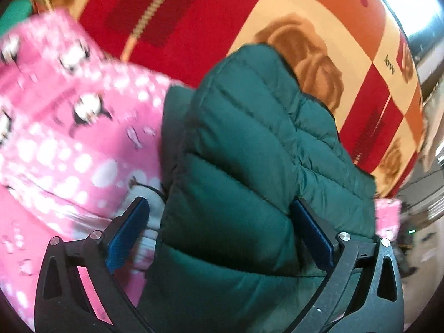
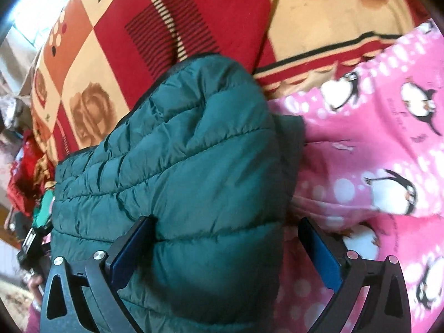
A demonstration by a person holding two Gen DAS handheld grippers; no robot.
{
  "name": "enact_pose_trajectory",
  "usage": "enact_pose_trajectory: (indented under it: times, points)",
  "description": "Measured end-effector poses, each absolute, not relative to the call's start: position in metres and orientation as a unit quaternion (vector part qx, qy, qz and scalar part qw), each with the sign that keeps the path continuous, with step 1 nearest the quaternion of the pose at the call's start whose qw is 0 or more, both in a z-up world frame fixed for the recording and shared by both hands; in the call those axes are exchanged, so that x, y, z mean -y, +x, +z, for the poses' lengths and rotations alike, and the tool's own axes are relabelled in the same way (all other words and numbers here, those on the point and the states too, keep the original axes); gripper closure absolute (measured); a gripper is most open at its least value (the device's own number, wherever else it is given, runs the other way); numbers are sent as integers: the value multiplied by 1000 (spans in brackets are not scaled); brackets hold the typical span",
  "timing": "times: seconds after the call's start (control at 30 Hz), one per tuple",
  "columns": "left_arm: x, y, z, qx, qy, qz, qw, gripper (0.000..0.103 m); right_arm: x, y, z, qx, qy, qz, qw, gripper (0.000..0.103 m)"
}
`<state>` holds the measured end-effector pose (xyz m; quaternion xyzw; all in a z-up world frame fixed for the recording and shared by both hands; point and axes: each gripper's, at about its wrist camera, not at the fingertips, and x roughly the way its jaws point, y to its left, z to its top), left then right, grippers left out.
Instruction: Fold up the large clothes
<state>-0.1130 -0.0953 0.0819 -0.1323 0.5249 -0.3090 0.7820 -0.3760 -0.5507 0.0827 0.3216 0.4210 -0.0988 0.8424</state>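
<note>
The green puffer jacket (image 1: 249,144) lay folded into a thick bundle on the bed, partly on the red-and-cream patterned bedspread (image 1: 327,22) and partly against the pink penguin blanket (image 1: 69,144). You had one jacket, one pink blanket and one bedspread before you, and two grippers at work.

Your left gripper (image 1: 222,233) stood spread wide with the near end of the bundle between its blue pads (image 1: 127,230); the right-hand pad lay against the quilting, while the left-hand pad stood clear of it over the pink cloth, so nothing was clamped. Your right gripper (image 2: 230,249) was likewise spread wide: its left pad touched the jacket and its right pad (image 2: 322,258) sat apart over the blanket.

The jacket's far rounded edge (image 2: 216,63) ended on open bedspread, which gave you free room beyond it. On one side the pink blanket crowded right up to the bundle.

The near end of the jacket ran out of view below both cameras. The left wrist view was blurred over the blanket, and the clutter past the bed's edge (image 2: 25,188) was too small to make out.
</note>
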Motion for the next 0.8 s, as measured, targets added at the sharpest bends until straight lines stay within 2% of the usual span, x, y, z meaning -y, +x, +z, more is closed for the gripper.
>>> enact_pose_trajectory:
  times: [0.2, 0.43, 0.47, 0.5, 0.53, 0.57, 0.6, 0.63, 0.7, 0.8]
  points:
    - [103, -114, 78, -512, -129, -337, 780, 0, 561, -360, 60, -436, 369, -21, 821, 0]
    - [118, -111, 77, -524, -118, -346, 769, 0, 552, -349, 62, -442, 345, 10, 828, 0]
    - [122, -113, 79, -524, -106, -345, 771, 1, 549, -350, 63, -438, 343, 11, 831, 8]
    - [124, -117, 84, -519, -100, -346, 775, 12, 546, -352, 67, -431, 341, 15, 835, 18]
    - [127, -121, 88, -514, -99, -348, 778, 23, 544, -353, 72, -423, 340, 16, 840, 23]
    - [127, -127, 94, -506, -93, -345, 785, 27, 540, -355, 77, -417, 338, 18, 844, 33]
    - [128, -132, 100, -499, -83, -342, 791, 36, 537, -357, 83, -412, 336, 18, 847, 42]
    - [130, -137, 106, -492, -74, -342, 797, 44, 535, -357, 87, -409, 335, 17, 849, 45]
    - [128, -146, 120, -480, -63, -343, 805, 53, 531, -364, 99, -398, 339, 15, 852, 55]
    - [120, -155, 141, -470, -65, -353, 807, 60, 525, -377, 117, -376, 357, 22, 855, 59]
